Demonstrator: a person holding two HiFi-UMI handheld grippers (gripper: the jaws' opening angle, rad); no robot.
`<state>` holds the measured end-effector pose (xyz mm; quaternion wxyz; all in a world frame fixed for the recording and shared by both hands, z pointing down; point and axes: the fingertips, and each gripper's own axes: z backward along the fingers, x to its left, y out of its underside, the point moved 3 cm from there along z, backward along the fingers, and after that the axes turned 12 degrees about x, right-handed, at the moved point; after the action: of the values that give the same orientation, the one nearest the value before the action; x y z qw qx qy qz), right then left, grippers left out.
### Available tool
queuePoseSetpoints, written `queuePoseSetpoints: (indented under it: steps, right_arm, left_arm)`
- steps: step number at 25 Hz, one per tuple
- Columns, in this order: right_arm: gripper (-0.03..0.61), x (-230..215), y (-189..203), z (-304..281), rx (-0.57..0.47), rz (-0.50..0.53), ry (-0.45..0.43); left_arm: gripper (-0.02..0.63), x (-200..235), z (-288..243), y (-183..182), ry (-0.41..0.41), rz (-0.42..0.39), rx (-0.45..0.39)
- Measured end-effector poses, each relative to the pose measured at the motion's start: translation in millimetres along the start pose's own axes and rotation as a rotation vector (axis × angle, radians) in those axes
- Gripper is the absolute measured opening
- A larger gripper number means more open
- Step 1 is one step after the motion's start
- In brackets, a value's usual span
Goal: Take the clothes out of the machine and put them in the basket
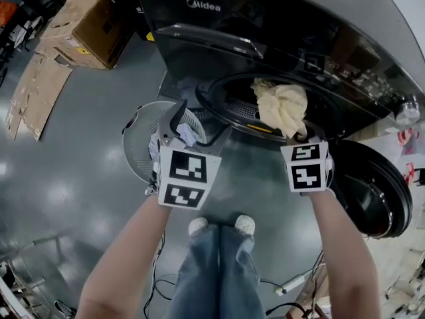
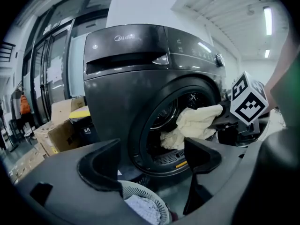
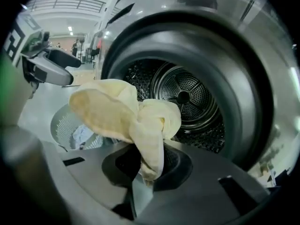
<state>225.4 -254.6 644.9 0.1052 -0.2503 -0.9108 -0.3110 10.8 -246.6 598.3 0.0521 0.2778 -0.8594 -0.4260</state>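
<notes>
Your right claw [image 3: 147, 172] is clamped on a pale yellow cloth [image 3: 126, 121], which hangs bunched at the open drum mouth of the washing machine [image 1: 265, 18]. Your left claw [image 2: 150, 161] has its jaws wide apart with nothing between them, above the white basket [image 1: 136, 148] on the floor before the machine. A pale garment [image 2: 140, 209] lies in the basket. The machine door [image 1: 378, 191] is swung open at right.

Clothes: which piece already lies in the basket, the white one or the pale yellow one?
The white piece lies in the basket. The pale yellow piece hangs clamped in the right gripper, in front of the machine's drum.
</notes>
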Motion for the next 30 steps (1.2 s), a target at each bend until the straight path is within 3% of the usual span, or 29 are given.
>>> queuePoseSetpoints:
  steps: [10, 18, 30]
  right_arm:
    - [0.035, -9.6, -15.5, 80.7, 0.011, -0.065, -0.044]
    - [0.035, -2.9, -62.8, 119.6, -0.013, -0.059, -0.100]
    - [0.035, -5.9, -114.9, 222.0, -0.105, -0.069, -0.173]
  left_arm:
    - [0.422, 8.3, 60.8, -39.4, -0.003, 0.076, 0.035]
    - [0.422, 39.1, 87.0, -72.7, -0.026, 0.149, 0.033]
    - [0.408, 61.6, 167.4, -112.9, -0.077, 0.217, 0.016]
